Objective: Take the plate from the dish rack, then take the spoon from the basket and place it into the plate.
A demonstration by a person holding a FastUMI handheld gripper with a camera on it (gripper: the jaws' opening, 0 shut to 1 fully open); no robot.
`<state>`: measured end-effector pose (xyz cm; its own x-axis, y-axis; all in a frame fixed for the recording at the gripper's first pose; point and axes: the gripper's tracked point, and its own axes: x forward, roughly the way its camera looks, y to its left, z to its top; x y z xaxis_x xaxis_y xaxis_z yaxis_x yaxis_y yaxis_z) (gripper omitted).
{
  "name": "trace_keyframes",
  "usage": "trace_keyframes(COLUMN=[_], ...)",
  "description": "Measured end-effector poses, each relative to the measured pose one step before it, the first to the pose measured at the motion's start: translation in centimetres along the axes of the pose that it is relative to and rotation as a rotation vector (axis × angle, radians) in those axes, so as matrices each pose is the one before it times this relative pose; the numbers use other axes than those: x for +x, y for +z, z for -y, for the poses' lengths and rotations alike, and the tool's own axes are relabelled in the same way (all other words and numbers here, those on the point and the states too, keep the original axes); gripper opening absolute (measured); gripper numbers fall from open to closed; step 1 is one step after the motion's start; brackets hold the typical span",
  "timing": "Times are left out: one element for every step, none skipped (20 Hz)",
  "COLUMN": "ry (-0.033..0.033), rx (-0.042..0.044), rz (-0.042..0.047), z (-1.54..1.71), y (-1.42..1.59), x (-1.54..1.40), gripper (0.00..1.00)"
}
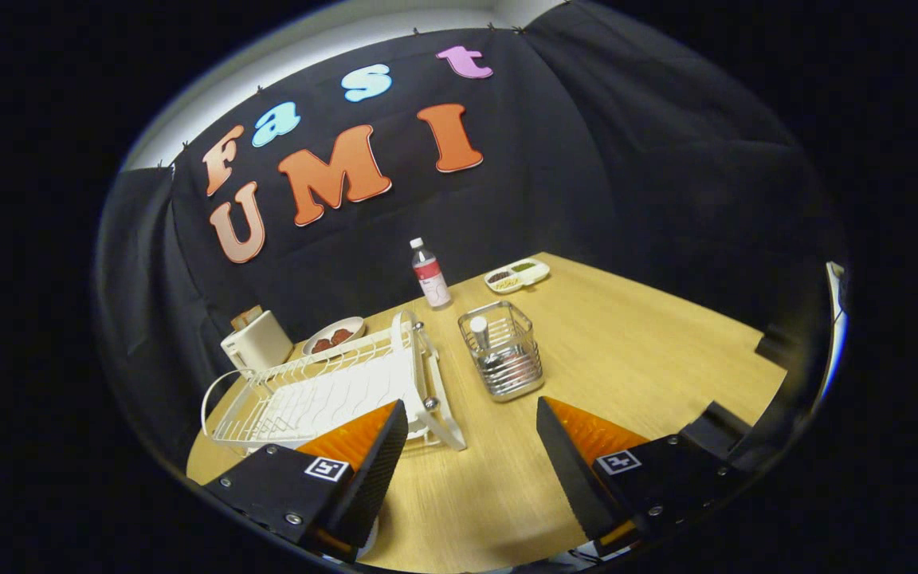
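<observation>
Orange-backed fingers (383,446) of the gripper (471,418) are held wide apart above the wooden table (650,359), with nothing gripped between them. Just ahead of the left finger, the white dish rack (323,391) is seen; whether a plate is held in it cannot be told. Beside the rack, beyond the gap between the fingers, the wire basket (503,351) is placed, with a white-handled utensil stood inside. Behind the rack, a toaster (256,341) and a dish of food (334,335) are set; behind the basket, a bottle (429,275) and a divided tray (516,276) are found.
</observation>
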<state>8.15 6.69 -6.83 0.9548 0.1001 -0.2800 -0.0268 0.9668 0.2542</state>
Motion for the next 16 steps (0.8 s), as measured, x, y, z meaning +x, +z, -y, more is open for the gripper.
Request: trace_keyframes(ry=[-0.00247, -0.00392, -0.00413, 0.00068, -0.00068, 0.00455, 0.00357, 0.00742, 0.00567, 0.00356, -0.00122, -0.00119, -0.00906, -0.00384, 0.00062, 0.00921], rx=[-0.03869, -0.0434, -0.04544, -0.04625, -0.04237, -0.03816, -0.0266, -0.01622, -0.00961, -0.00548, 0.00323, 0.00445, 0.0085, 0.00995, 0.01185, 0.01268], rz=[0.03358, 0.03718, 0.03665, 0.03111, 0.02276, 0.01651, 0.00799, 0.00518, -0.00205, -0.00531, -0.00078, 0.00593, 0.00902, 0.00499, 0.0003, -0.00535], z=[0.148, 0.17, 0.094, -0.074, -0.035, -0.138, -0.016, -0.265, -0.191, -0.065, 0.064, 0.119, 0.345, 0.228, 0.167, -0.062], y=[0.849, 0.77, 0.658, 0.537, 0.267, 0.034, -0.093, -0.109, -0.269, -0.325, -0.161, 0.011, 0.114, 0.048, -0.11, -0.144], x=[0.564, 0.71, 0.8, 0.83, 0.762, 0.683, 0.496, 0.607, 0.51, 0.55, 0.477, 0.373, 0.364, 0.313, 0.218, 0.371], gripper=[0.97, 0.97, 0.96, 0.96, 0.96, 0.95, 0.93, 0.92, 0.89, 0.87, 0.8, 0.76, 0.68, 0.64, 0.57, 0.53])
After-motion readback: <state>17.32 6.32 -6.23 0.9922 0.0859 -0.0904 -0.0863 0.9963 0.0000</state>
